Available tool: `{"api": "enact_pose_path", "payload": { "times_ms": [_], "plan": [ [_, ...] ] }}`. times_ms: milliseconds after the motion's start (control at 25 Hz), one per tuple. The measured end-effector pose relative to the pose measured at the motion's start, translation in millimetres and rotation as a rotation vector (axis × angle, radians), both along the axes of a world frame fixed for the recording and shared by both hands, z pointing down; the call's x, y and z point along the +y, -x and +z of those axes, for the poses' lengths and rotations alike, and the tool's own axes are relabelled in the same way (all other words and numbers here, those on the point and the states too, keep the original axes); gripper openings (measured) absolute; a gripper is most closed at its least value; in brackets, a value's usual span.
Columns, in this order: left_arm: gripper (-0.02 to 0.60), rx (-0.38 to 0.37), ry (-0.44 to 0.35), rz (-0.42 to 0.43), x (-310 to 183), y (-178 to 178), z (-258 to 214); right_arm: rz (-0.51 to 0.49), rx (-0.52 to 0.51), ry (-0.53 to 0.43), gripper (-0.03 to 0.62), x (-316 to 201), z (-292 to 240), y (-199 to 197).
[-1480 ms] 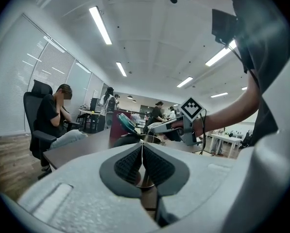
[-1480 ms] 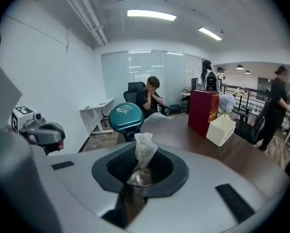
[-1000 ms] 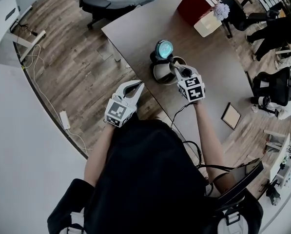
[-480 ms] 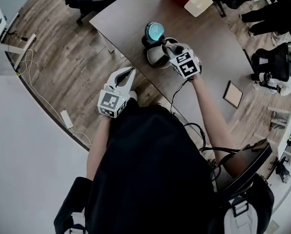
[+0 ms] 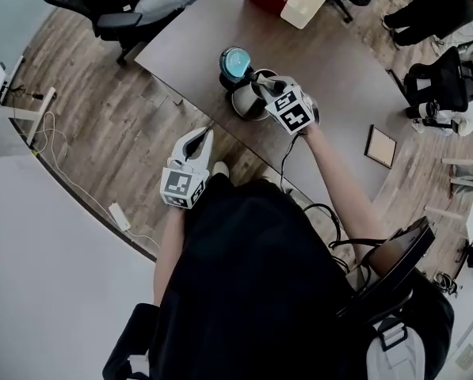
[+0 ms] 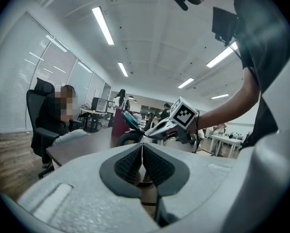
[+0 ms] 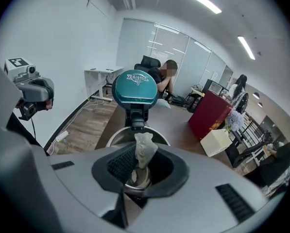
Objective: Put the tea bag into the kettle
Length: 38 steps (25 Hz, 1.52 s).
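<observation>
Right gripper view | right gripper (image 7: 141, 165) fingers pinch tea bag (image 7: 144, 147) over kettle (image 7: 111, 139), ready to drop | left gripper (image 6: 142, 161) fingers closed, empty, idle

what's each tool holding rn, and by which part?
Right tool pinches the tea bag by its near end; the rest sticks out past the pads toward the open kettle. Left tool is shut on nothing.
</observation>
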<state>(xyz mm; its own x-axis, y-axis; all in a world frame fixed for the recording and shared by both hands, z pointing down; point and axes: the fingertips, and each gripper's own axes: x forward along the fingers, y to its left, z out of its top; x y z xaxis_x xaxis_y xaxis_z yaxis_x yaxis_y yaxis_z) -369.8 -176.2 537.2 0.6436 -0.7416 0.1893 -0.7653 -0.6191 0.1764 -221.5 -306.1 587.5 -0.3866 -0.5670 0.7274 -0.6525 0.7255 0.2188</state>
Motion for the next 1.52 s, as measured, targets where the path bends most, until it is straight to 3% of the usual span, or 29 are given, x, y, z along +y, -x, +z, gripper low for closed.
{"api": "enact_pose_path", "payload": {
  "times_ms": [480, 760, 920, 1520],
  "plan": [
    [0.006, -0.009, -0.006, -0.024, 1, 6, -1, 0.018, 0.112, -0.166, 0.06, -4, -12, -8],
    [0.006, -0.001, -0.004, -0.021, 1, 6, 0, -0.022, 0.043, -0.023, 0.061, -3, -2, -8],
    [0.006, -0.003, -0.009, -0.007, 4, 0, -2, 0.032, -0.04, 0.032, 0.061, -3, 0, -13],
    [0.006, -0.003, 0.0, -0.003, 10, 3, -2, 0.06, -0.105, 0.042, 0.1, -3, -2, -10]
  ]
}}
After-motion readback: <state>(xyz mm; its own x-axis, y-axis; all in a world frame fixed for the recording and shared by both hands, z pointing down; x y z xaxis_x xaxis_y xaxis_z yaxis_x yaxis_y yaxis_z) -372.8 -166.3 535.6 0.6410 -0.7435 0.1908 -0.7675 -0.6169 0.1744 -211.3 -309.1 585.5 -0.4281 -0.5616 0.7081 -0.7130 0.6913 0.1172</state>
